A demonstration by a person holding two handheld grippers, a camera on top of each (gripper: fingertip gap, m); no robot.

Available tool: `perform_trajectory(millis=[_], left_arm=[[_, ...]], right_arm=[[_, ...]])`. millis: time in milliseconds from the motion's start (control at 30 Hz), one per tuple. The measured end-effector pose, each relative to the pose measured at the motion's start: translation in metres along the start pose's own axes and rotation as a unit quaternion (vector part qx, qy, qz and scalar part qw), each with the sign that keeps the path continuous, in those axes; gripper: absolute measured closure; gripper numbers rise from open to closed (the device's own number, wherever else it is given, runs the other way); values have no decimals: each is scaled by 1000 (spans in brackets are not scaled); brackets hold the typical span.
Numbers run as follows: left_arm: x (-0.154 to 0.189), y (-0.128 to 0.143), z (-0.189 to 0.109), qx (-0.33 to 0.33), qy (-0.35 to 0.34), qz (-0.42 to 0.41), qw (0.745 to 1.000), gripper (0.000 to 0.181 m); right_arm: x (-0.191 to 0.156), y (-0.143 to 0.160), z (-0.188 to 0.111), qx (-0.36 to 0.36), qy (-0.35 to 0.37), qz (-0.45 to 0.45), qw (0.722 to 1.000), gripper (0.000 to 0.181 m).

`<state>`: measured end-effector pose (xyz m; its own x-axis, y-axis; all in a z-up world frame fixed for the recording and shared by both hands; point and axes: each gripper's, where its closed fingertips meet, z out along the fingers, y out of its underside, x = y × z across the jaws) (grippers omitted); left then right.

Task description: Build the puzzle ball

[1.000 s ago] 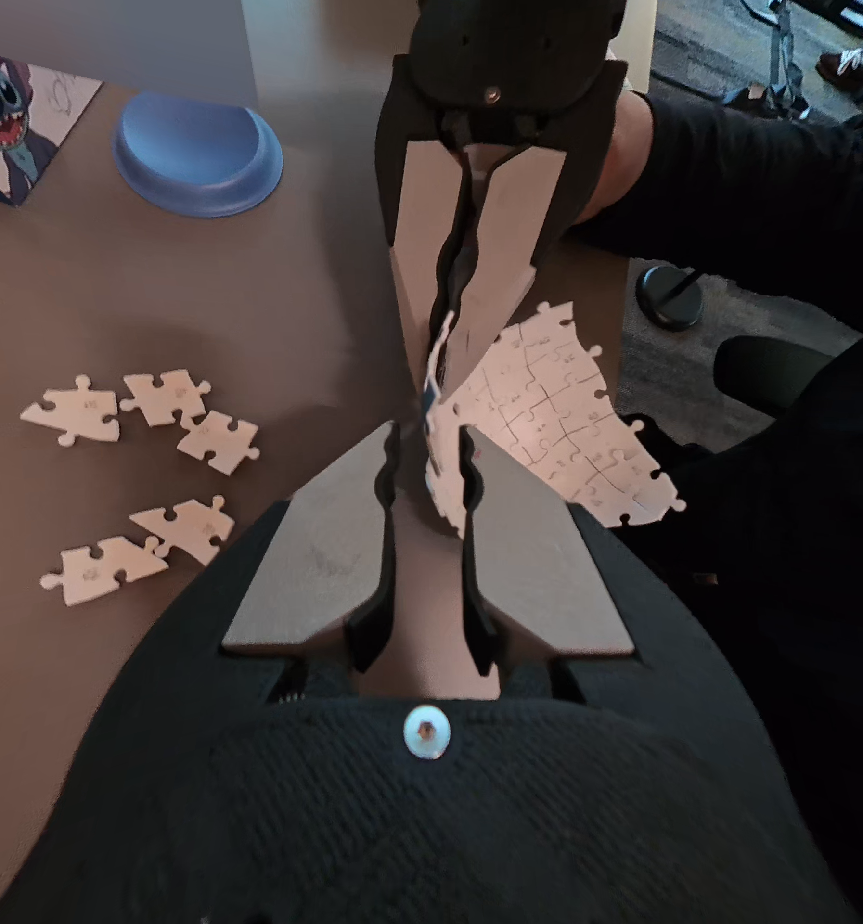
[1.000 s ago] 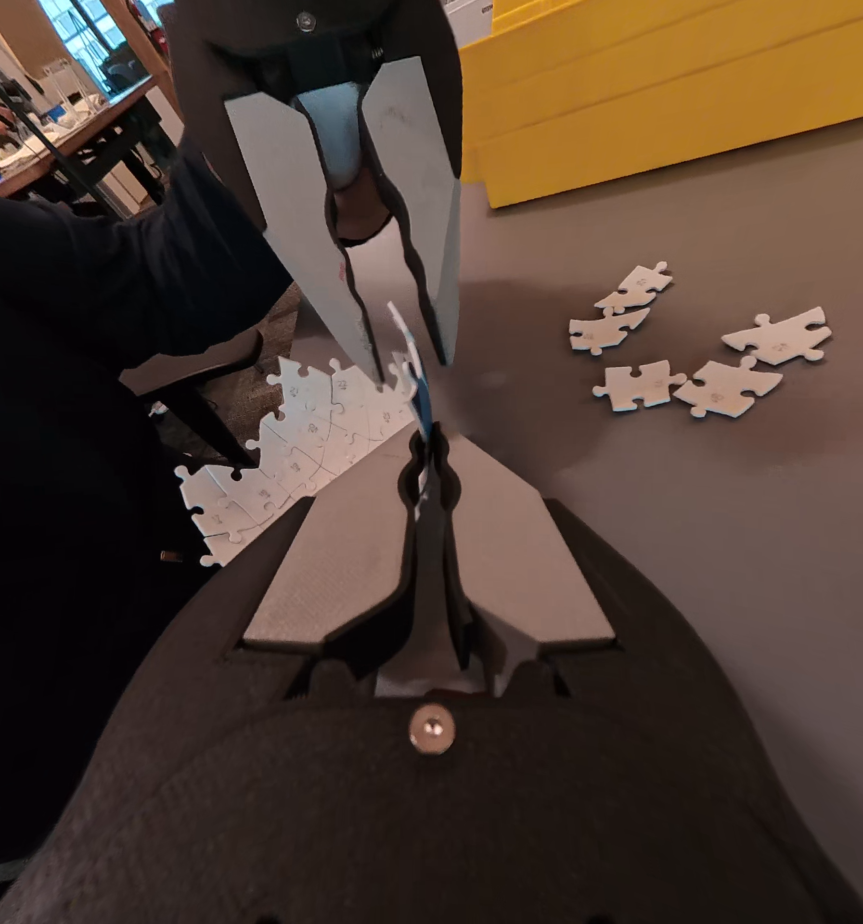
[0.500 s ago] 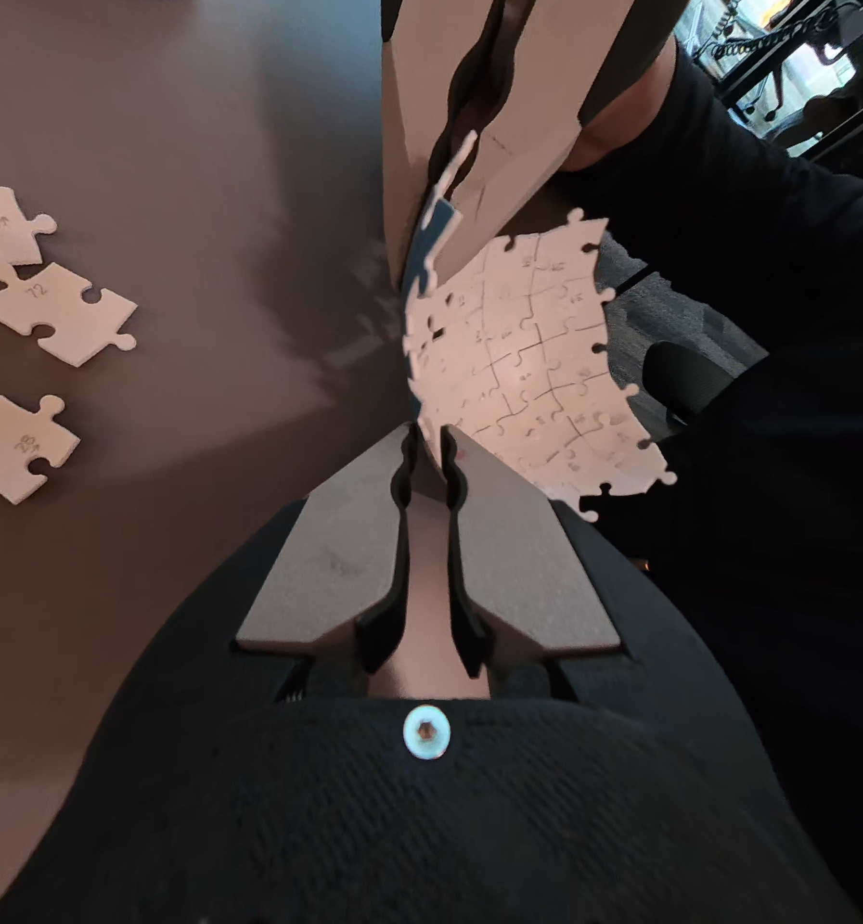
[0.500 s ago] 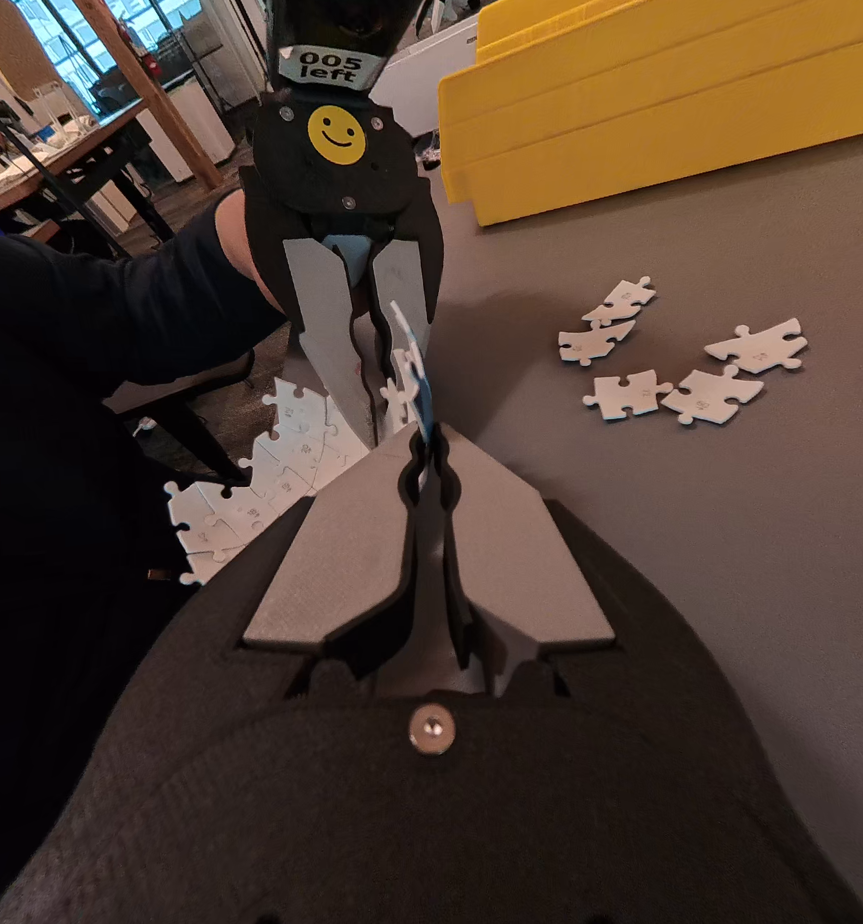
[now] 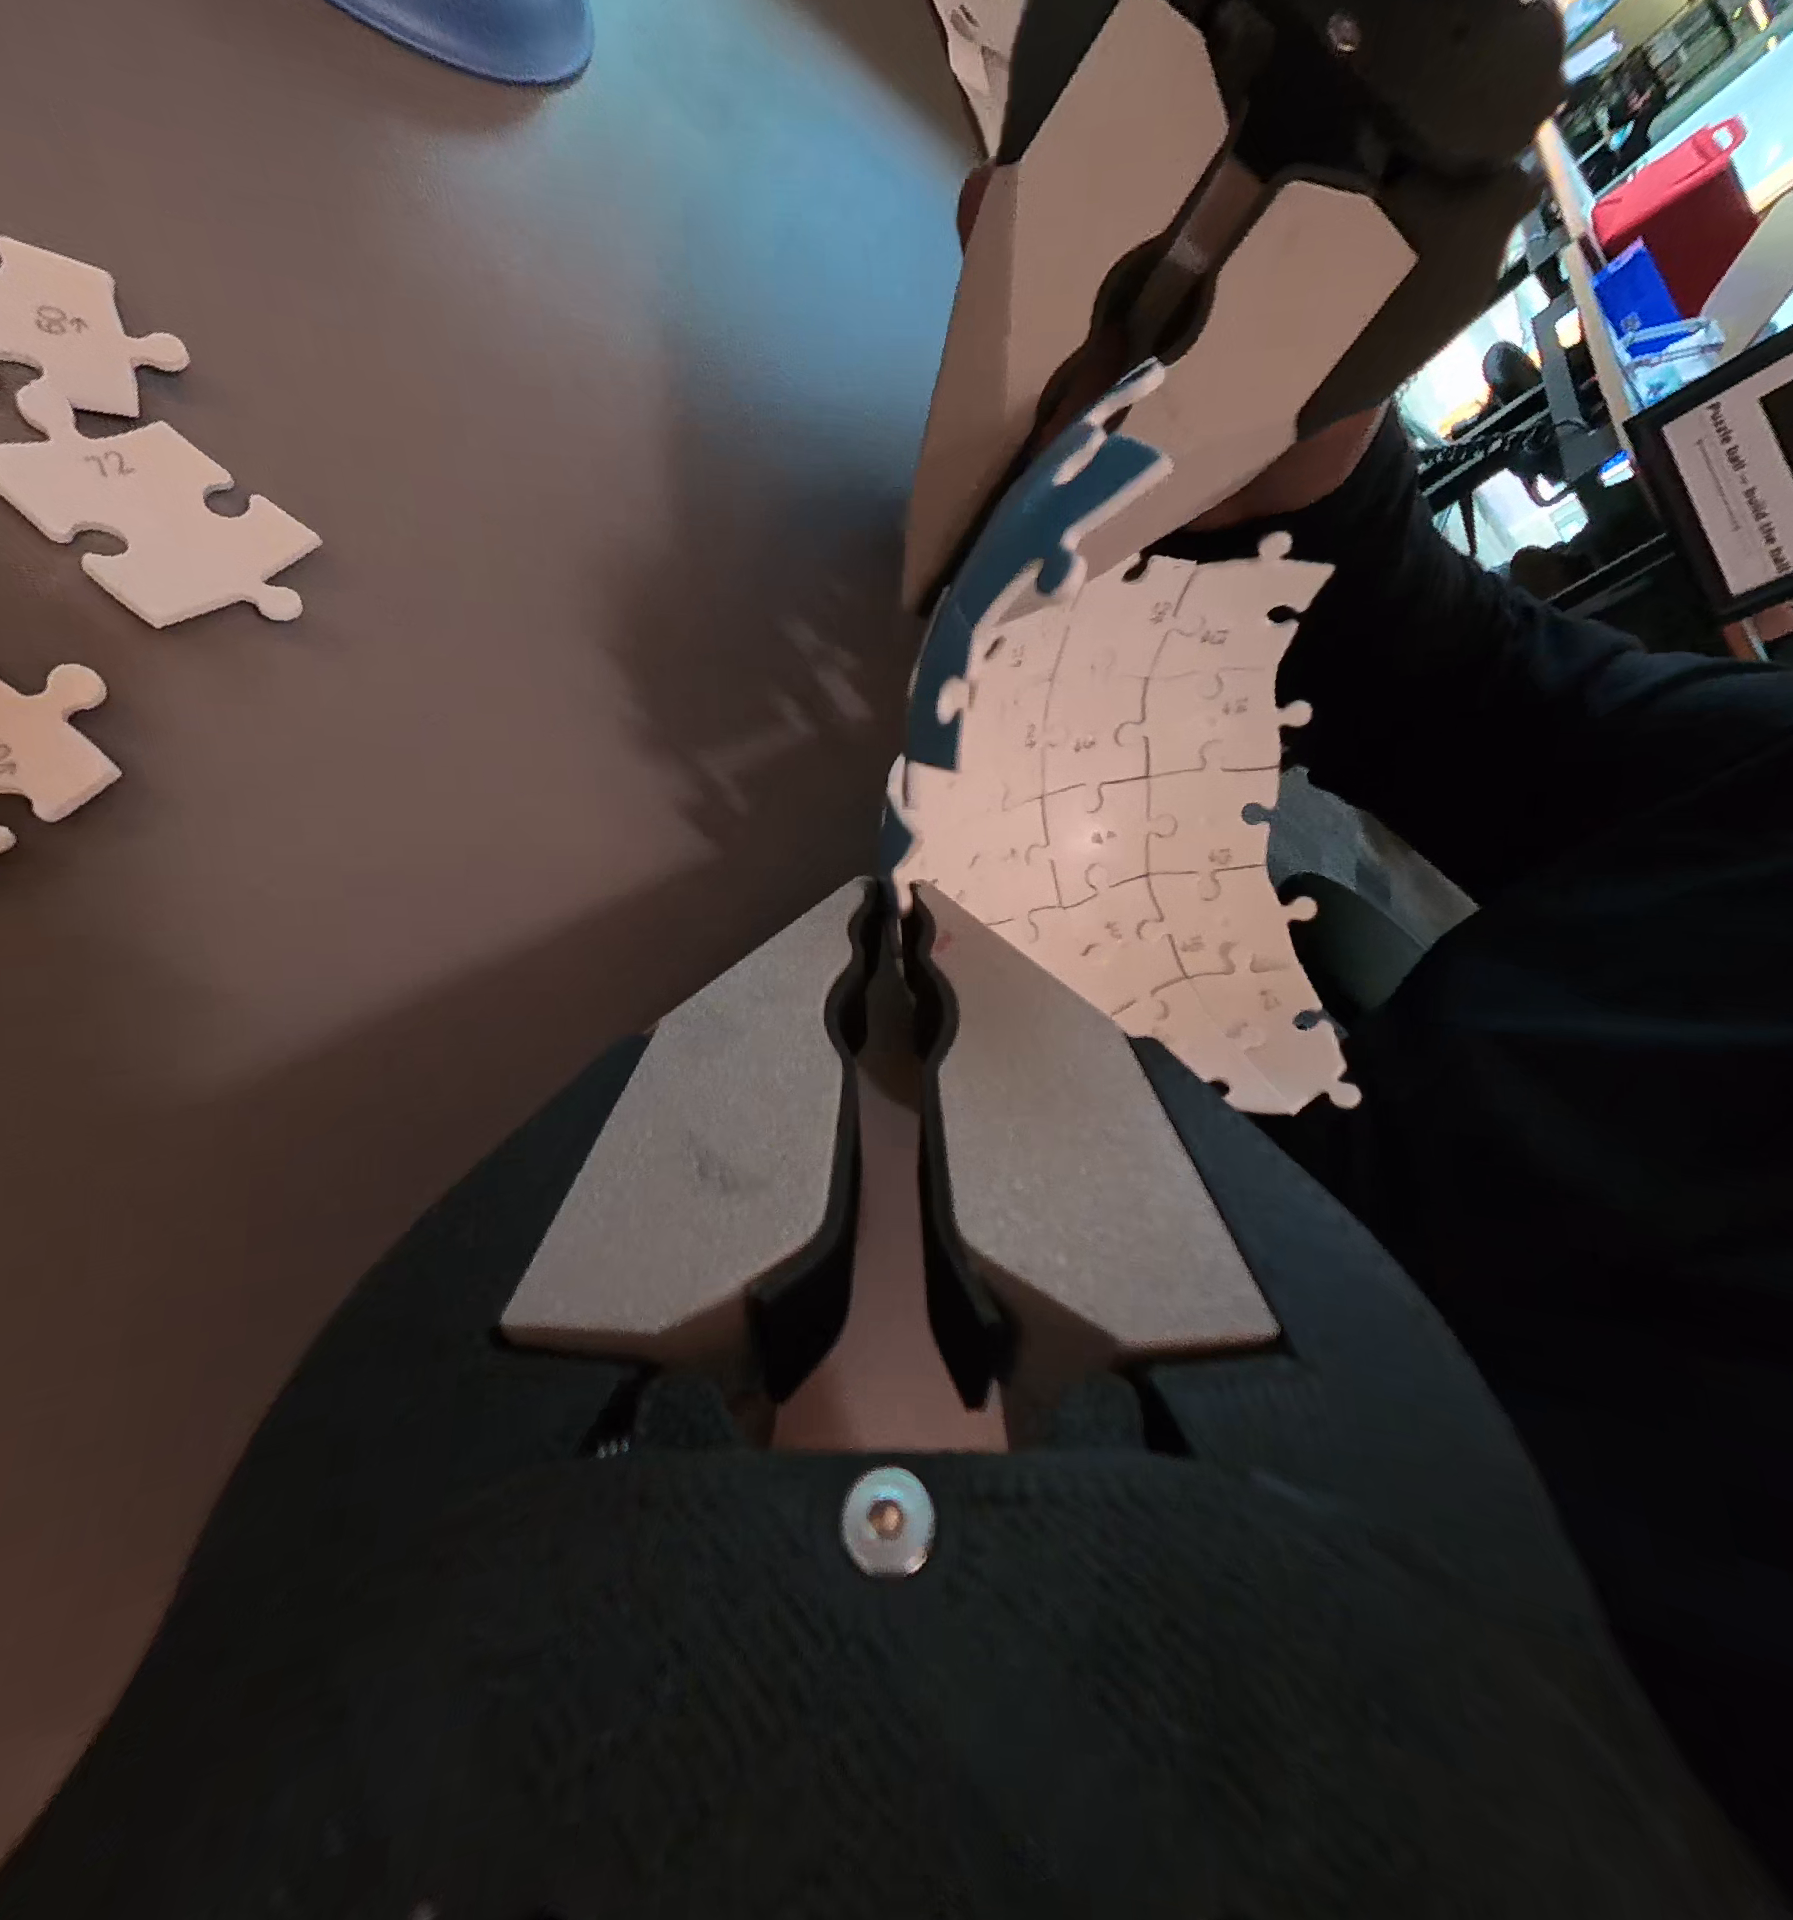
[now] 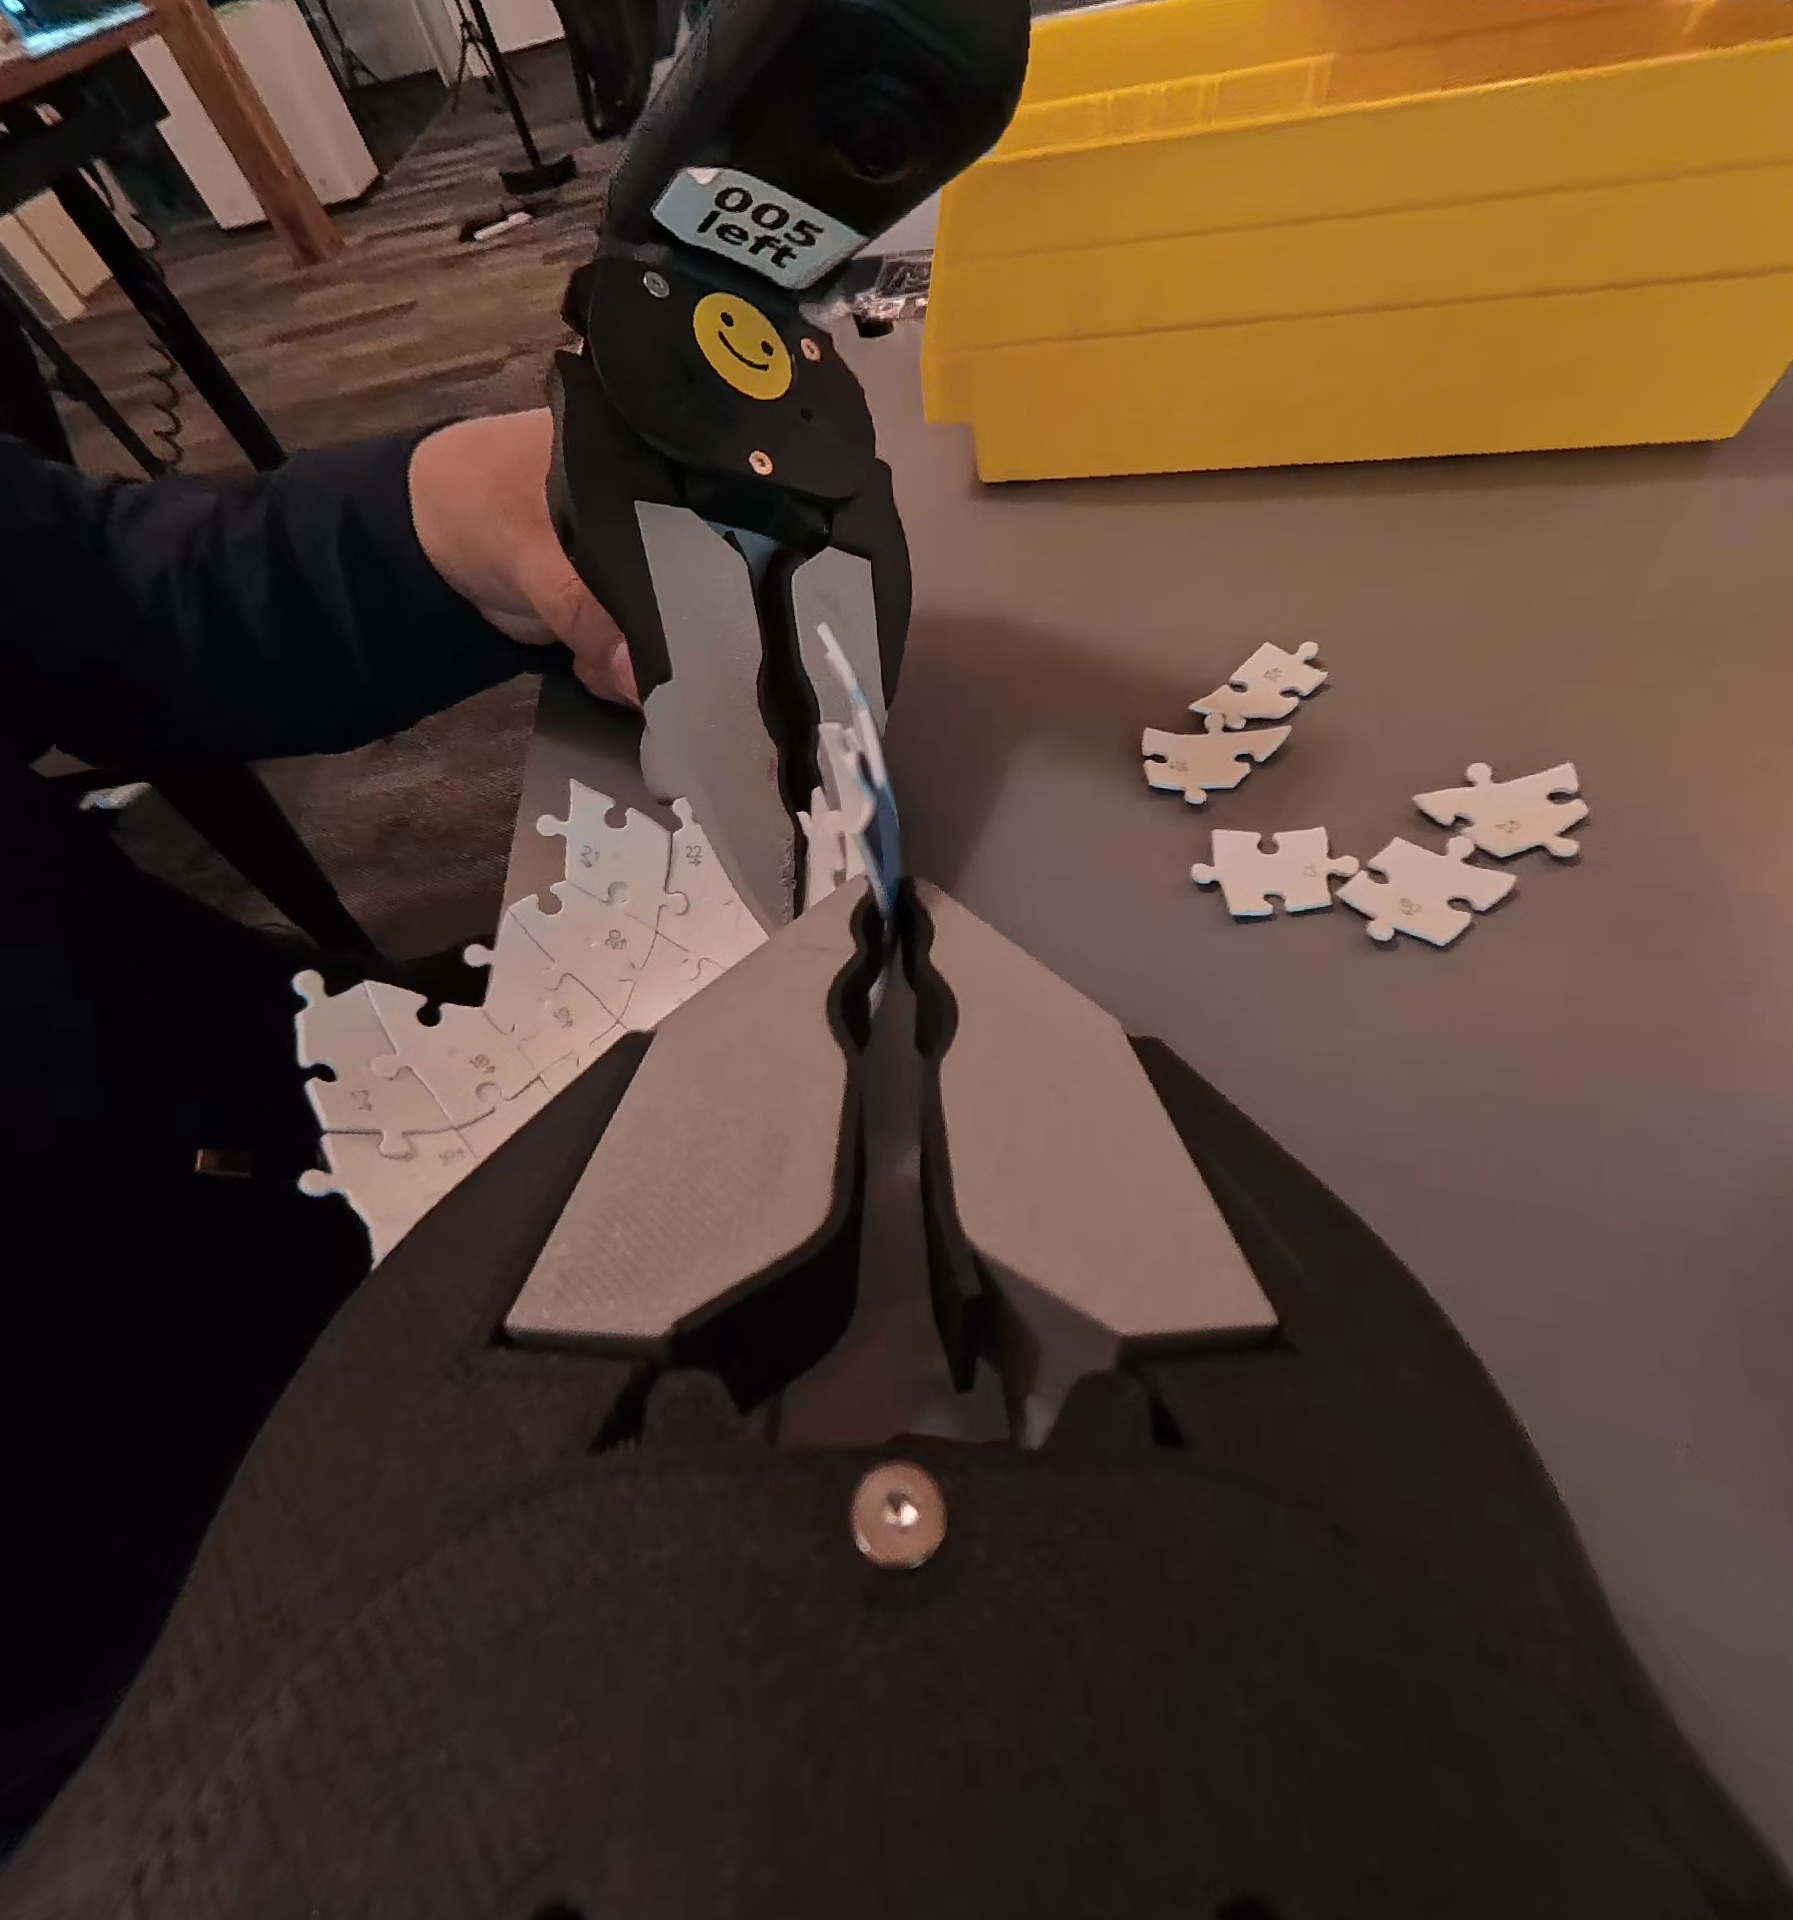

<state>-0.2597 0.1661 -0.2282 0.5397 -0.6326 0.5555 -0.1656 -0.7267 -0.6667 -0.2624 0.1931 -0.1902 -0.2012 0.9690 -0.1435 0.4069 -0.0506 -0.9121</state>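
Left gripper (image 5: 894, 896): closed on the curved puzzle shell's (image 5: 1131, 821) lower edge.
Right gripper (image 6: 900, 896): closed on the shell's opposite edge.

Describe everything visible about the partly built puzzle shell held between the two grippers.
The curved shell of interlocked puzzle pieces is a partial dome, white with small printed marks on its inner face, blue on the outer. It looks like thin rigid plastic, its edges ragged with tabs and sockets. It is held in the air near the grey table's edge. The left gripper pinches its lower rim; the right gripper is shut on a blue piece at the opposite rim.
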Motion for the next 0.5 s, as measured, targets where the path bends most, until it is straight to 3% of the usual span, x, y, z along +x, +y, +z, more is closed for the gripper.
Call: perform_trajectory(millis=[500], left_arm=[[4,2,1,9,-17,-14,1000,180]], right_arm=[[-7,1,-2,-39,3,-60,997,181]])
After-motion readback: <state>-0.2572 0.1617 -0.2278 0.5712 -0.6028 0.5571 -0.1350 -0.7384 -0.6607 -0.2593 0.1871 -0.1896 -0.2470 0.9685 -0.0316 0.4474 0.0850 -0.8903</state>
